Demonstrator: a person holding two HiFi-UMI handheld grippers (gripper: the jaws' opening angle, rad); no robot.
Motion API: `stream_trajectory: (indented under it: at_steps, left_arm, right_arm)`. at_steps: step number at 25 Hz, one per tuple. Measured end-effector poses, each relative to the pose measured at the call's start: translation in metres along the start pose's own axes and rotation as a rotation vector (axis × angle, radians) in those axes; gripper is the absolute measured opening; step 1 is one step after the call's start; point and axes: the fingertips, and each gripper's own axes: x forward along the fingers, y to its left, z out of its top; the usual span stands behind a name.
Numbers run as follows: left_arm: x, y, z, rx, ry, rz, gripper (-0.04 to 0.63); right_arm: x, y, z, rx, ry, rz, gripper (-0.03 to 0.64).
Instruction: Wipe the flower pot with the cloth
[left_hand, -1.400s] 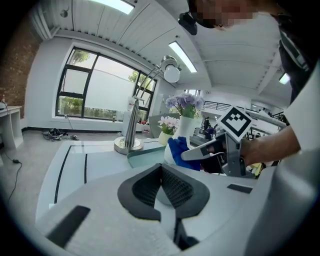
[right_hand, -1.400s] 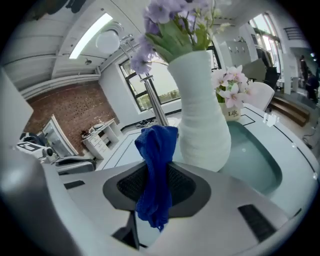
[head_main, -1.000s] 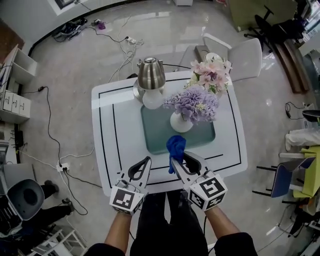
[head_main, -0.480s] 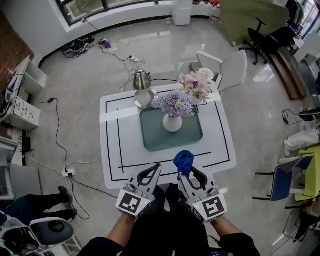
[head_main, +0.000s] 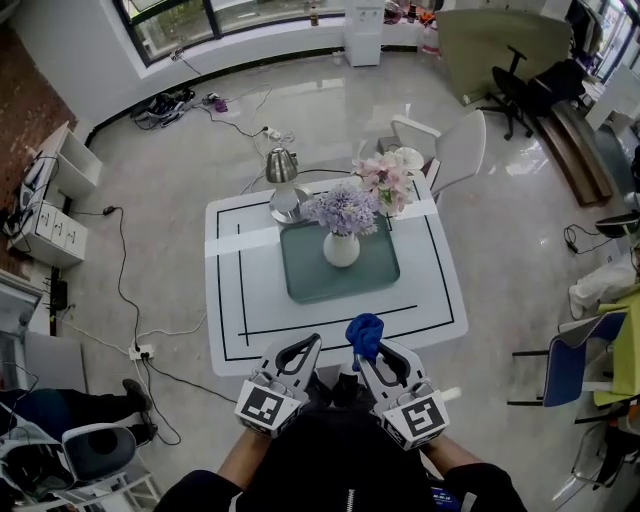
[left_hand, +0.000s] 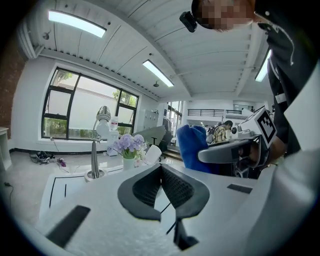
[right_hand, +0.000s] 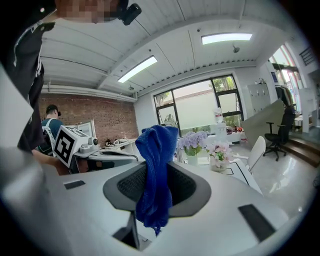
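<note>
White table (head_main: 225, 300) stands amid open floor, its flower pot (head_main: 341, 250) at the centre, well apart from the near edge where my right gripper (head_main: 368, 347) pinches the blue cloth (head_main: 365, 332), ready for wiping I judge, and my left gripper (head_main: 308, 345) waits pressed together, empty.

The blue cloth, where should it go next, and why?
Probably forward, toward the white flower pot on the green mat. The right gripper has its jaws shut on the blue cloth, but it is held near the table's front edge, well short of the pot, so wiping cannot start from here.
</note>
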Motion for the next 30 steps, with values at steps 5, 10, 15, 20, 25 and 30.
stream_trajectory:
  at_steps: [5, 10, 15, 20, 25, 30]
  left_arm:
    - [0.003, -0.005, -0.002, 0.008, 0.002, -0.004, 0.008]
    - [0.002, -0.002, -0.003, -0.002, 0.002, 0.017, 0.008]
    - [0.004, 0.005, -0.001, 0.004, -0.013, 0.042, 0.008]
    - [0.007, 0.013, -0.004, -0.009, -0.014, 0.062, 0.008]
    - [0.007, 0.020, -0.007, 0.005, -0.008, 0.091, 0.008]
    - [0.014, 0.026, -0.007, -0.007, -0.015, 0.079, 0.008]
  right_arm:
    - [0.003, -0.004, 0.000, -0.020, -0.009, 0.019, 0.104]
    - [0.005, -0.010, 0.004, 0.000, -0.010, 0.014, 0.104]
    - [0.011, -0.007, 0.009, -0.014, -0.010, 0.039, 0.104]
    - [0.019, -0.004, 0.006, -0.013, -0.007, 0.063, 0.104]
    - [0.020, -0.004, -0.005, -0.009, 0.008, 0.082, 0.104]
    - [0.031, -0.009, -0.002, -0.014, 0.009, 0.084, 0.104]
